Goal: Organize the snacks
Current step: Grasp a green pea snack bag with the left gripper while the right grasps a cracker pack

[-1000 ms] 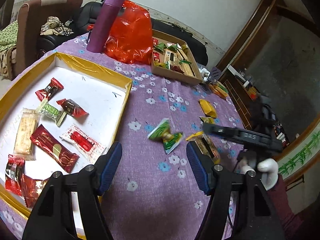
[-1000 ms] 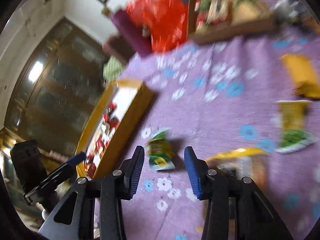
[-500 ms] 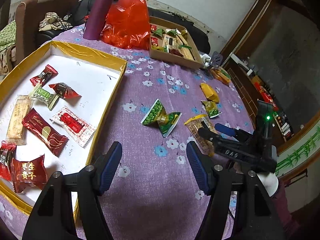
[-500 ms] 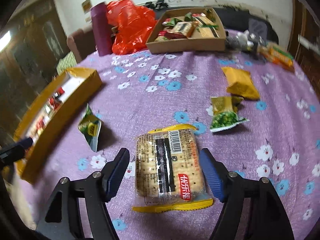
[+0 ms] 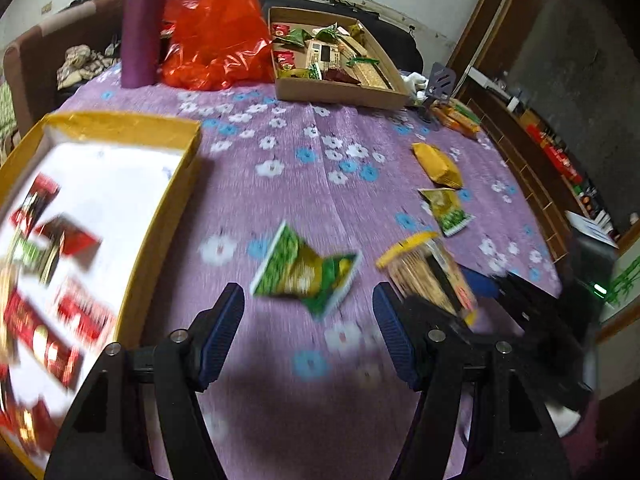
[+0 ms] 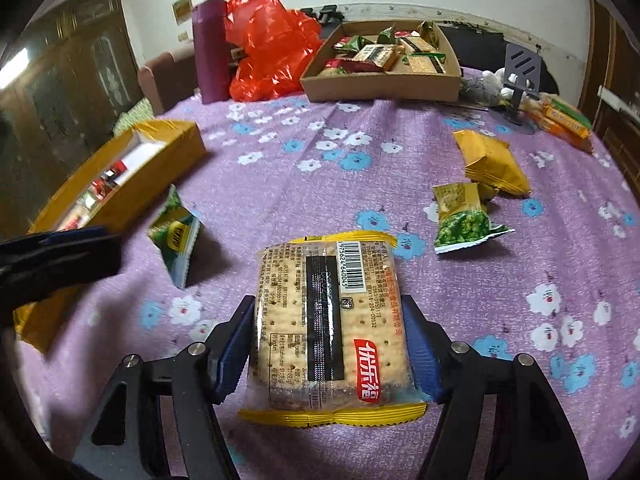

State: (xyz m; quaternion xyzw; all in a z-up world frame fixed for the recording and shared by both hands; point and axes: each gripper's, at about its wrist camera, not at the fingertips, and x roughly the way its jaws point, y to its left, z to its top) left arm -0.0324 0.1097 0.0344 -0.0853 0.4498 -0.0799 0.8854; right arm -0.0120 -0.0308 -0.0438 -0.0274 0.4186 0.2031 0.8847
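My right gripper [image 6: 328,344] is shut on a yellow-edged cracker pack [image 6: 328,320], its blue pads against both long sides, on the purple flowered tablecloth. The pack also shows in the left wrist view [image 5: 430,276]. My left gripper [image 5: 308,328] is open and empty, just short of a green triangular snack pack [image 5: 306,272], which stands left of the crackers in the right wrist view [image 6: 176,236]. A yellow tray [image 5: 160,216] with several red snacks lies at the left. A brown cardboard tray [image 6: 380,80] of snacks stands at the back.
A green pea pack [image 6: 460,220] and a yellow pack [image 6: 492,164] lie right of the crackers. A purple bottle [image 6: 210,52] and a red plastic bag [image 6: 272,44] stand at the back. A grey phone stand [image 6: 520,80] and orange packs [image 6: 564,118] sit at the far right edge.
My right gripper has moved forward and closed on the cracker pack. My left gripper has moved toward the green triangular pack and stays open.
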